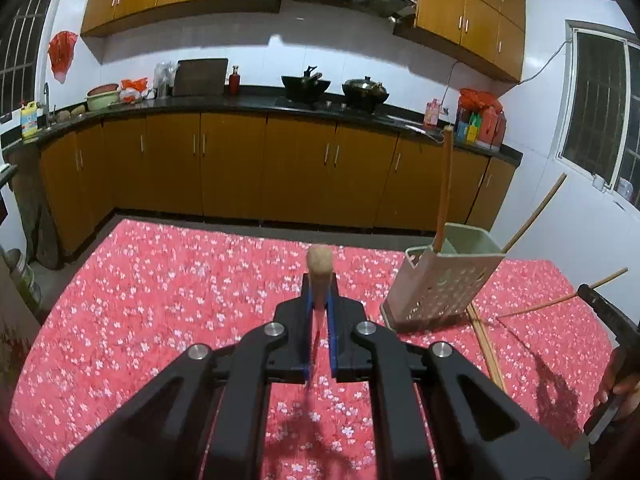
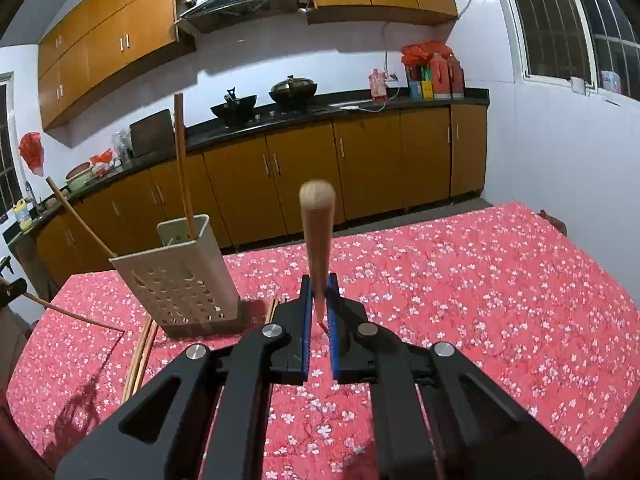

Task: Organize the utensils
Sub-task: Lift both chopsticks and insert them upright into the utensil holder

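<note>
Chopsticks are gripped one in each tool: the left gripper [image 1: 319,304] is clamped on a wooden chopstick [image 1: 319,266] pointing ahead, and the right gripper [image 2: 319,300] pinches another chopstick [image 2: 318,232]. Ahead-right of the left gripper stands the perforated holder [image 1: 440,280]; loose chopsticks [image 1: 486,344] lie beside it on the floral tablecloth [image 1: 160,300]

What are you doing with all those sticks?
Chopsticks are being sorted into a holder. The left tool is shut on one chopstick, and the right tool is shut on another one. The perforated utensil holder stands on the red flowered tablecloth with one chopstick in it. A few loose chopsticks lie on the cloth beside the holder.
</note>
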